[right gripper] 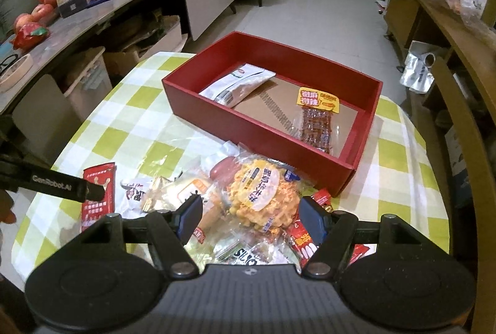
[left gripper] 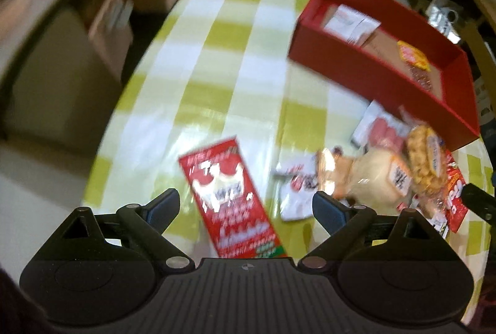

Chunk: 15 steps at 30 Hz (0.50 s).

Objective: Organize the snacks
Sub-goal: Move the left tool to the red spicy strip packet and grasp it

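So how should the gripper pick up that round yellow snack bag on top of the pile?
Probably from above, the right gripper closing its open fingers across the round yellow snack bag: it lies flat on top of the pile, between them.

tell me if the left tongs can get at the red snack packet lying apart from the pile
Probably yes. The left tongs are open, and the red packet lies flat on the checked cloth right between the fingers, clear of the snack pile, with nothing over it.
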Tool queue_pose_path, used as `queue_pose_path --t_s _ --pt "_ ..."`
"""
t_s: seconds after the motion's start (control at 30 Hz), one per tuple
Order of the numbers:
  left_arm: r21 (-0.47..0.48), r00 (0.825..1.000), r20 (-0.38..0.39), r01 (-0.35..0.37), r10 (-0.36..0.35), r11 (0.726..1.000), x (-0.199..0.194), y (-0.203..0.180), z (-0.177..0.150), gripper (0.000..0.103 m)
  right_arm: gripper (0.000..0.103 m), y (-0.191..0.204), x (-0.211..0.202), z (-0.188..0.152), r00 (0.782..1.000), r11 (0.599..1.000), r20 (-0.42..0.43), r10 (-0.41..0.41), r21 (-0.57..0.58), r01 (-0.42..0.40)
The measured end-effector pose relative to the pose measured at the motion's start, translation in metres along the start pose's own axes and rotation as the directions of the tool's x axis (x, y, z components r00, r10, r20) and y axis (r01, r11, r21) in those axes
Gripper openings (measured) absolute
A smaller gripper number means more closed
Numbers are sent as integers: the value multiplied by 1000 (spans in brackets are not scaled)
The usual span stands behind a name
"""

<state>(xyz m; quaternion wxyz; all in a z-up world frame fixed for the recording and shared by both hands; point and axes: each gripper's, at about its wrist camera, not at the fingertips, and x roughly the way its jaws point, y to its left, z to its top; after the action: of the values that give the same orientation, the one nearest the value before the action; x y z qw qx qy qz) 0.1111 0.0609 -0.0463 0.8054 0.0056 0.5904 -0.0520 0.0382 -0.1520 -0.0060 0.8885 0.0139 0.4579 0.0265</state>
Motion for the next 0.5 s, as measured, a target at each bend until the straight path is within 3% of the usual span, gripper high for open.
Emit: queue_pose_path --t_s 0.27,0.4,0.5 --pt "-74 993 -98 -67 59 995 35 5 -15 95 77 -6 -5 -6 1000 1000 -4 10 -10 -10" --pt "-115 986 -125 -121 107 986 54 2 -16 92 77 -11 -6 -8 1000 1000 -3 10 -6 -10" --pt "-153 988 -111 -121 104 981 58 4 -16 93 77 -12 -2 -9 1000 1000 -18 5 -11 -5"
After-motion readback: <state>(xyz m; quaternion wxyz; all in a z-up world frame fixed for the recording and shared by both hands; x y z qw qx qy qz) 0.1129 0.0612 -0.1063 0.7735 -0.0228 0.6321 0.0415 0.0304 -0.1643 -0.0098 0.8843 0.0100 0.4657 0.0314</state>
